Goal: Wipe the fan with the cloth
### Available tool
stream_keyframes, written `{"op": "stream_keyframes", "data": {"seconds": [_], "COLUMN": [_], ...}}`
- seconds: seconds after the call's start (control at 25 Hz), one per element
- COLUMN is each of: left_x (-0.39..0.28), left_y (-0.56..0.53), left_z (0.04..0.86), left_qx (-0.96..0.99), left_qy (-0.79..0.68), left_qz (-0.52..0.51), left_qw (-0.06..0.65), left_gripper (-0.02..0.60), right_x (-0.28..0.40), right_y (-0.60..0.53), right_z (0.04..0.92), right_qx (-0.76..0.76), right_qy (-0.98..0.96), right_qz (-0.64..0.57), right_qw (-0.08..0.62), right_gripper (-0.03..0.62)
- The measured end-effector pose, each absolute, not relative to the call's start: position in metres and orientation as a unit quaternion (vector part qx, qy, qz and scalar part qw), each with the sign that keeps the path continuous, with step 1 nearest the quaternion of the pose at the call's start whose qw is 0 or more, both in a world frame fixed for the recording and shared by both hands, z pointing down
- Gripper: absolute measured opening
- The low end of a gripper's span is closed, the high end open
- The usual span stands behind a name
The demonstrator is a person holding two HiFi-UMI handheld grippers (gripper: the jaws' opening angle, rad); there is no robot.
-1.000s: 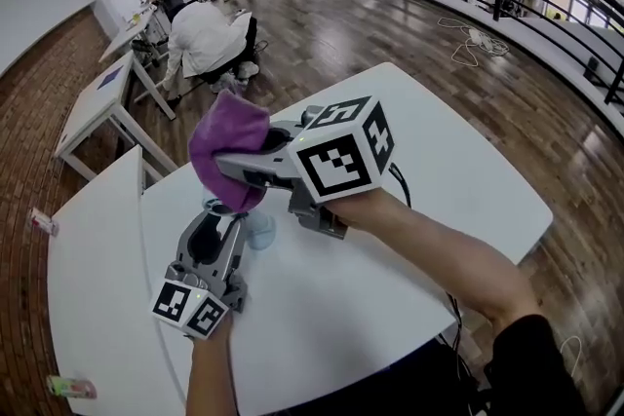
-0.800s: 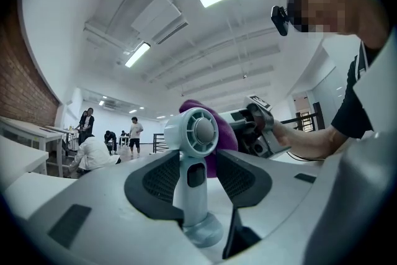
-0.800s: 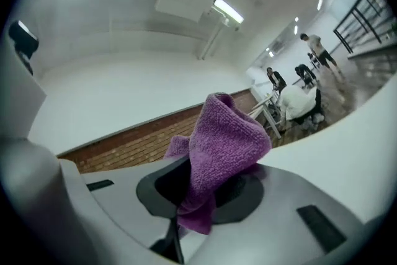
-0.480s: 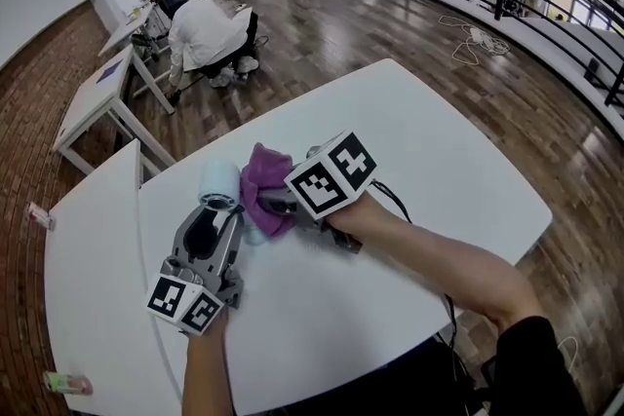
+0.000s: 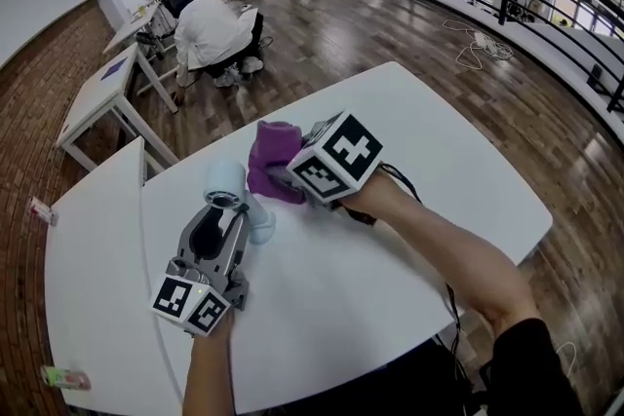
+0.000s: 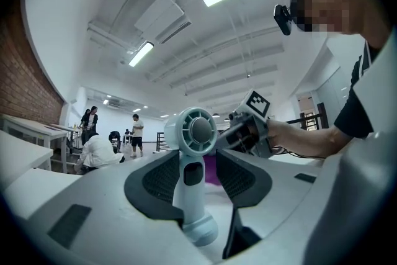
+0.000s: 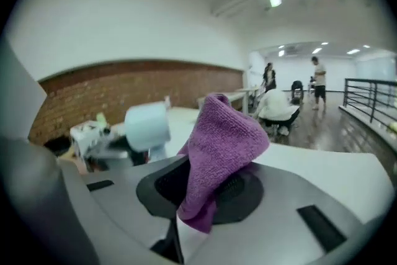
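The white table (image 5: 458,180) spreads beneath both of your claws. Your left claw (image 5: 232,207) points level across it, its jaws clamped on the handle of the fan (image 6: 197,131), one pad on each side. The fan stands upright between those jaws. Its round head rises above the tips, with the grille facing back toward the claw.

Your right claw (image 7: 205,186) tilts downward just right of the left claw's tips. It is closed on the purple cloth (image 7: 226,139), which bunches up above its jaws while a corner hangs below them. From this claw the fan sits ahead and to the left. The cloth is just beside the fan's head, but you cannot tell whether they touch.
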State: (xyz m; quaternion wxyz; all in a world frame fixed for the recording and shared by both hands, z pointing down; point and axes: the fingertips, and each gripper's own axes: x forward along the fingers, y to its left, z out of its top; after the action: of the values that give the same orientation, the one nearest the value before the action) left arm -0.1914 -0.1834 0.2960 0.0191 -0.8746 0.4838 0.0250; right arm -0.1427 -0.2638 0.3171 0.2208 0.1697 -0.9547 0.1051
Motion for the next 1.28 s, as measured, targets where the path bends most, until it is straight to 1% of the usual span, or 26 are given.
{"op": "stream_keyframes", "data": {"seconds": [0.08,0.12,0.16,0.2,0.28,0.36,0.52,0.68,0.8,0.88,0.96,1.04,1.16,1.2,1.28], "left_x": [-0.195,-0.196,-0.197,-0.197,-0.196,-0.194,-0.194,-0.202,-0.215,-0.218,-0.222,-0.226,-0.213,-0.205,-0.191], "left_y": [-0.184,-0.184,-0.183,-0.181,-0.180,-0.181,-0.178,-0.172,-0.175,-0.174,-0.168,-0.162,-0.165,-0.169,-0.179], "left_z": [0.293,0.291,0.289,0.288,0.286,0.286,0.285,0.287,0.289,0.285,0.269,0.242,0.207,0.200,0.198], "left_qx": [-0.867,-0.863,-0.859,-0.857,-0.856,-0.859,-0.885,-0.912,-0.910,-0.907,-0.902,-0.893,-0.889,-0.891,-0.898], "left_qy": [0.498,0.504,0.509,0.513,0.514,0.508,0.461,0.406,0.405,0.410,0.421,0.438,0.441,0.435,0.421], "left_qz": [0.033,0.040,0.048,0.053,0.060,0.063,0.058,0.065,0.083,0.087,0.093,0.096,0.062,0.047,0.020], "left_qw": [0.014,0.012,0.010,0.008,0.005,0.004,0.007,-0.007,-0.027,-0.026,-0.002,0.044,0.108,0.120,0.128], "left_gripper": [0.182,0.183,0.183,0.183,0.183,0.183,0.183,0.183,0.183,0.183,0.183,0.183,0.183,0.183,0.181], "right_x": [-0.139,-0.142,-0.147,-0.154,-0.165,-0.169,-0.161,-0.150,-0.143,-0.138,-0.131,-0.123,-0.121,-0.123,-0.132], "right_y": [-0.280,-0.281,-0.278,-0.274,-0.262,-0.252,-0.238,-0.219,-0.204,-0.204,-0.213,-0.219,-0.215,-0.214,-0.215], "right_z": [0.267,0.250,0.240,0.239,0.248,0.258,0.259,0.262,0.265,0.266,0.259,0.236,0.190,0.181,0.184], "right_qx": [0.185,0.174,0.157,0.140,0.110,0.085,0.051,0.029,0.020,0.034,0.069,0.085,0.073,0.069,0.073], "right_qy": [-0.969,-0.973,-0.977,-0.980,-0.982,-0.980,-0.973,-0.962,-0.954,-0.955,-0.960,-0.963,-0.961,-0.959,-0.957], "right_qz": [0.128,0.133,0.133,0.130,0.128,0.149,0.209,0.260,0.289,0.282,0.266,0.255,0.239,0.236,0.242], "right_qw": [0.103,0.066,0.051,0.055,0.085,0.101,0.086,0.083,0.082,0.081,0.054,-0.013,-0.119,-0.138,-0.140], "right_gripper": [0.069,0.069,0.069,0.069,0.069,0.069,0.069,0.069,0.069,0.069,0.069,0.069,0.069,0.069,0.069]}}
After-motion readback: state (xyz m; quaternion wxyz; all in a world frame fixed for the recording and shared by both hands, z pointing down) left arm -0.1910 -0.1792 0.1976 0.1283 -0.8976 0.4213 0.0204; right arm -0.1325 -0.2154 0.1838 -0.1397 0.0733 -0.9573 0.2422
